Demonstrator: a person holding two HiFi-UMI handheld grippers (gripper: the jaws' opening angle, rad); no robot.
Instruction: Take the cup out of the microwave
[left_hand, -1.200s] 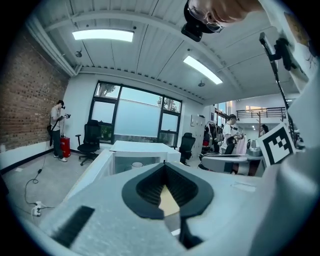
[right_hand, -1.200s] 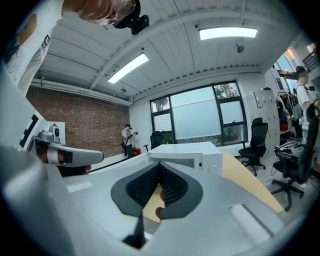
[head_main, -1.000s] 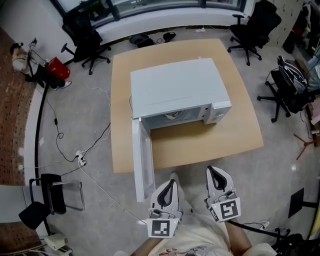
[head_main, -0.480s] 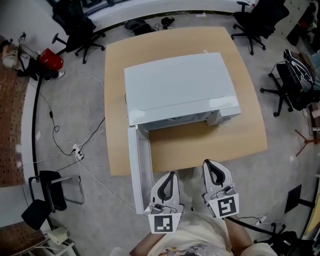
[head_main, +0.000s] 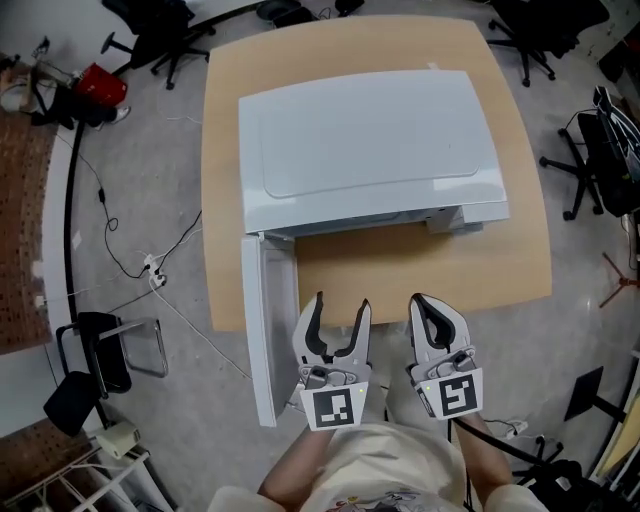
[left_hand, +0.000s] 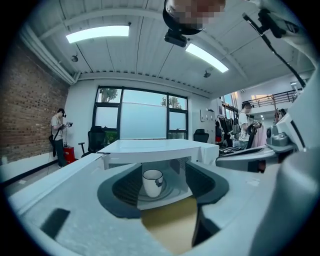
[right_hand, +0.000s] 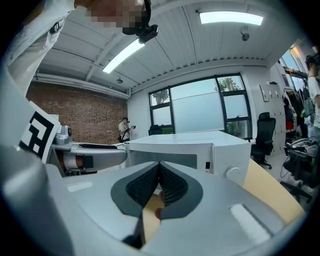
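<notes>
Head view first. The boxy white microwave sat on the tan wooden table, with its white door swung wide open at the front-left corner. The cup didn't show here, because the microwave's top hid the cavity. The left gripper hovered in front of the microwave just beside that open door, and its jaws were opening with nothing pressed between them. The right gripper sat beside it, further from the door and before the microwave's control side, with its jaws together. Both pointed at the microwave's front from the table's near edge, carried close to the person's body.

The left gripper view gave the target. The white ceramic cup with a dark rim stood upright on the round glass turntable inside the microwave, framed between the parting jaws but well short of them. Its handle seemed to face right. The danger, as I judged it, was a drive in off-line. The jaw nearest the door could catch the door or the cavity frame. A pad striking the glazed wall off-centre could also tip or skid the cup on that slick plate.

The right gripper view showed ribbed dark pads meeting and holding nothing. The gripper was aimed nearly level at the microwave's round knob side, so it was clear of the cavity.
</notes>
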